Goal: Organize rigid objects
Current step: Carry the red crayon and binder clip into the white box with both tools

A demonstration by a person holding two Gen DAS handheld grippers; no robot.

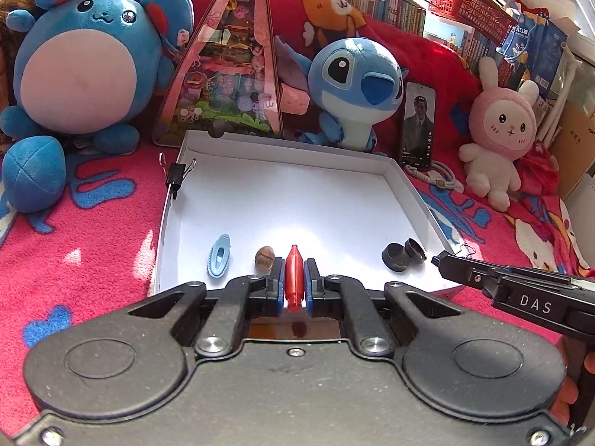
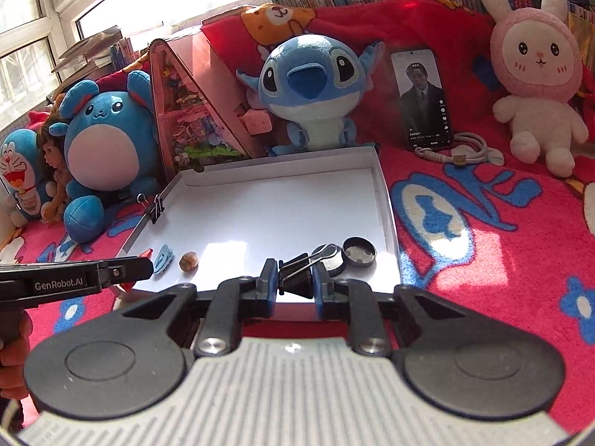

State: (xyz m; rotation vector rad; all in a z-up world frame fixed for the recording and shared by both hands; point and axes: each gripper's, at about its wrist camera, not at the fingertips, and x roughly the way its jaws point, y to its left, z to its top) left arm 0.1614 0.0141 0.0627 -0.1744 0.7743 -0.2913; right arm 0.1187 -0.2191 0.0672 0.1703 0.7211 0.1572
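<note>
A white shallow box lid [image 1: 282, 148] [image 2: 383, 200] lies on the red blanket. My left gripper [image 1: 293, 271] is shut on a red pointed pen-like piece [image 1: 293, 278] over the lid's near edge. My right gripper [image 2: 295, 278] is shut on a black binder clip [image 2: 295, 278], also above the near edge. Inside the lid lie a light blue clip [image 1: 219, 260] [image 2: 163, 256], a brown nut-like bead [image 1: 264, 257] [image 2: 188, 260], and a small black round tin with its cap off [image 1: 403, 254] [image 2: 359, 252]. Another black binder clip [image 1: 178, 176] [image 2: 157, 210] is clamped on the lid's left wall.
Plush toys line the back: a round blue one [image 1: 85, 63], a blue big-eared one [image 1: 357, 89], a pink rabbit [image 1: 498, 130]. A pink triangular toy box [image 1: 230, 74] and an upright phone [image 1: 418, 122] with a coiled cord [image 2: 461, 148] stand behind the lid. Books and a red basket [image 1: 465, 3] are farther back.
</note>
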